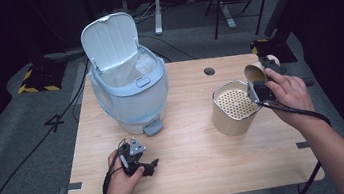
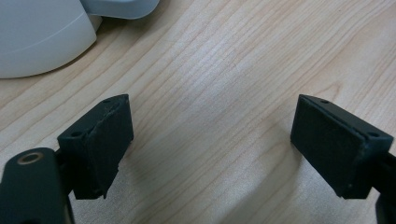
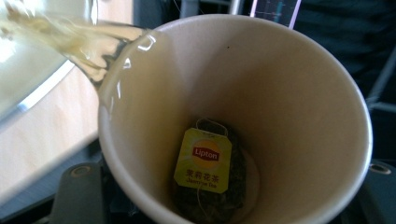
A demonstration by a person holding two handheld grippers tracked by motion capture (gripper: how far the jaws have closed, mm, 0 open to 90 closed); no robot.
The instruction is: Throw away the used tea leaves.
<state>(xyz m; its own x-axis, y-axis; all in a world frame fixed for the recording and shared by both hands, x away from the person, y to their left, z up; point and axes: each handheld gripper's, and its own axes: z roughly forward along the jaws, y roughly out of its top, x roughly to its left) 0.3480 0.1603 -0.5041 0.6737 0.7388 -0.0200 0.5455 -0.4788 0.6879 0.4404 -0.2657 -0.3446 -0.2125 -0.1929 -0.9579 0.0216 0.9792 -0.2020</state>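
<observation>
Nearest, one left gripper (image 1: 137,158) rests by the table's (image 1: 194,164) front edge, jaws spread over bare wood grain. Toward the right edge, the right gripper (image 1: 259,88) clamps one tilted paper cup (image 1: 256,72), teabag (image 3: 208,172) inside, above a perforated cylindrical strainer bin (image 1: 232,106). Farther back-left stands one lidded plastic bin (image 1: 128,87).

A light wooden table (image 1: 191,145) is filling the frame's centre, carrying a pale blue pedal bin (image 1: 132,94) at upper left and a perforated-top tan canister (image 1: 232,108) at right.
</observation>
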